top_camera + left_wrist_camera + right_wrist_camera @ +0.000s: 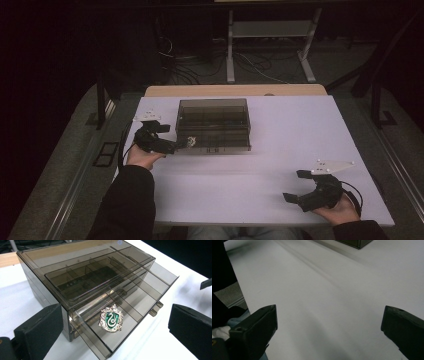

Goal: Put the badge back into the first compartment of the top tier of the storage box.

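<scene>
The left gripper (176, 145) lay low on its side, jaws spread wide with nothing pinched. The right gripper (295, 186) rested apart near the person, jaws equally wide.

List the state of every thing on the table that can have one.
Smoked clear plastic drawer box: lower drawer pulled out, upper one shut.
Silver and green crest badge: lying flat in the open drawer, face up.
Left gripper: open, holding nothing.
Right gripper: open, holding nothing.

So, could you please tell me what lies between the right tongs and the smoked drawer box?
Nothing: in the high view, bare white table separates the right tongs from the drawer box.
</scene>
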The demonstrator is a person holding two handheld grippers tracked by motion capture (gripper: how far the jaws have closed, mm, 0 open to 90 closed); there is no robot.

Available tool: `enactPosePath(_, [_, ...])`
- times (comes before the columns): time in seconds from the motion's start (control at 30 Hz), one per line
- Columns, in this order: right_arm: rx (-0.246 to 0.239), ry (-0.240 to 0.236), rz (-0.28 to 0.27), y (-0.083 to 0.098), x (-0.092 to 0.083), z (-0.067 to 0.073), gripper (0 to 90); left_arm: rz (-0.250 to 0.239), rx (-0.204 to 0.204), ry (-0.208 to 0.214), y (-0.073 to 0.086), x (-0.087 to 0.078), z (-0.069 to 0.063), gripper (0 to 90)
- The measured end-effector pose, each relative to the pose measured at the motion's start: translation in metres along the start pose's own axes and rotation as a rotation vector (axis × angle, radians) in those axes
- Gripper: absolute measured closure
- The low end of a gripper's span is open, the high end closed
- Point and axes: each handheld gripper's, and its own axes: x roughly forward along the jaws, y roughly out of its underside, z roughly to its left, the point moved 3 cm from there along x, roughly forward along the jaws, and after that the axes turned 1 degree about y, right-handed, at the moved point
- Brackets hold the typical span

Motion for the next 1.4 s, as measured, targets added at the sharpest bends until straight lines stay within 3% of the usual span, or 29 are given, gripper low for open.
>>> enactPosePath(0.2, [0.005, 0.002, -0.006, 0.0, -0.001, -0.001, 0.4, -0.035, 0.019, -0.009, 0.005, -0.005, -0.008, 0.0])
enactPosePath(0.57, [0.005, 0.003, -0.007, 0.0, -0.001, -0.001, 0.3, -0.05, 0.05, -0.005, 0.018, -0.008, -0.027, 0.0])
enactPosePath(1.4, [0.014, 0.002, -0.011, 0.0, -0.001, -0.001, 0.4, -0.039, 0.067, 0.043, 0.05, -0.005, -0.05, 0.0])
